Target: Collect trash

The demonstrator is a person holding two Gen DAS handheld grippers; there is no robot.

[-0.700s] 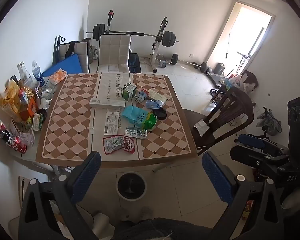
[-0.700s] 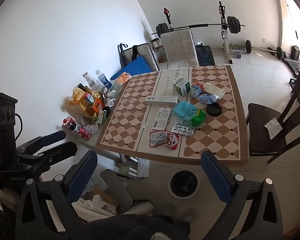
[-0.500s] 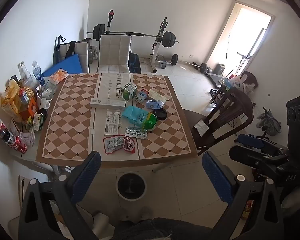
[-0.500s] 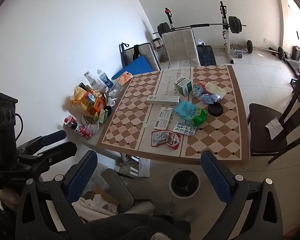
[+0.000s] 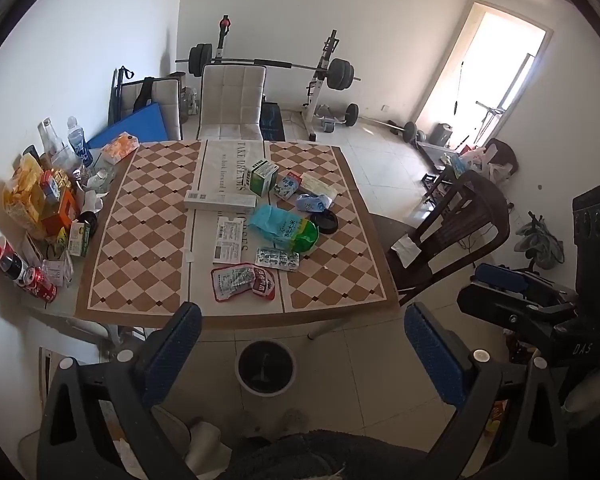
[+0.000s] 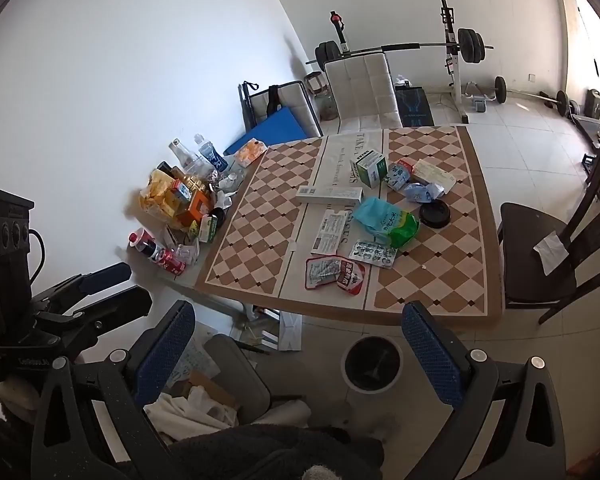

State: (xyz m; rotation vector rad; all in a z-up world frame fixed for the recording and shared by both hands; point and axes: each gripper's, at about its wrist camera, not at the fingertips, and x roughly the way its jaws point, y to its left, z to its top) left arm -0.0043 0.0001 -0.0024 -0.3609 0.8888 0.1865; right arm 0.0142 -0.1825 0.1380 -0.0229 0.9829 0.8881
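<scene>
Above bin | left gripper agape | right gripper agape (both empty)

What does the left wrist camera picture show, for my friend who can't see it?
A checkered table holds scattered trash: a red snack wrapper, a blue-green bag, a blister pack and small boxes. The open left gripper hangs before the table's near edge, above a round bin on the floor. A barbell rack stands behind.

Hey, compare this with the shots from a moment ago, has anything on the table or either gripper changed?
Hardly anything. The right wrist view has crept slightly closer to the table. Both the left gripper and right gripper are open and empty as before. The red wrapper, other litter and the bin haven't moved.
</scene>
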